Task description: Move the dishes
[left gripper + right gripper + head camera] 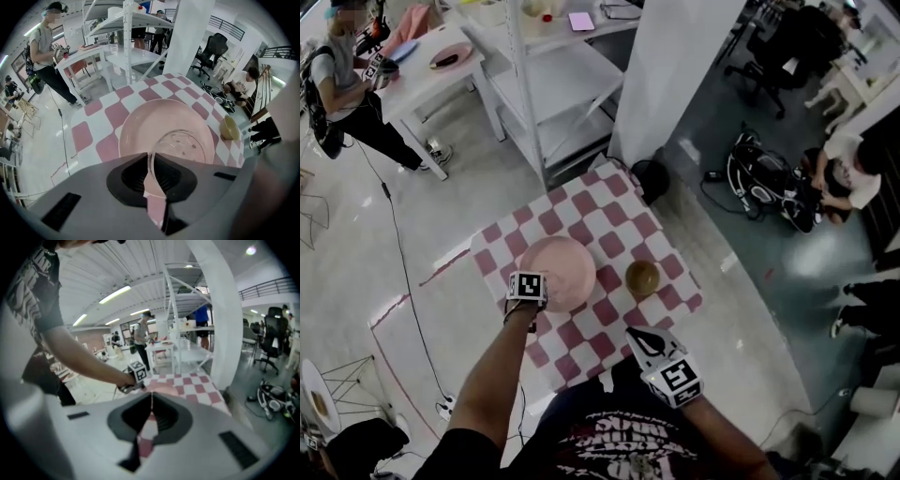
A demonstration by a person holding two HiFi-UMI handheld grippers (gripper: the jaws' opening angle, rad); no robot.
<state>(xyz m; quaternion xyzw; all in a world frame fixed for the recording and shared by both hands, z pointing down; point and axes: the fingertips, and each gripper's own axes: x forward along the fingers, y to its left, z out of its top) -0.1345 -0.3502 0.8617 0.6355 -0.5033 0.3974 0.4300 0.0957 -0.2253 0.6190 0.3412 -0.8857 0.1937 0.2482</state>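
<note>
We've got the left tongs [151, 158] clamped on the clear glass dish [183, 146] rim inside the pink plate [140, 123]; right tongs [151, 397] closed, empty. The thin-rim grip may slip and drop the dish on the desk [117, 113].

A big open lab or robot data-collection workspace, not a home: bare polished floor [356, 281], a white metal shelving rack [553, 84], a broad white pillar [675, 75], black office chairs [778, 47], ceiling strip lights [115, 294], a cable [398, 253] trailing across the floor, and other people [337, 84] working at white tables [431, 80].
</note>
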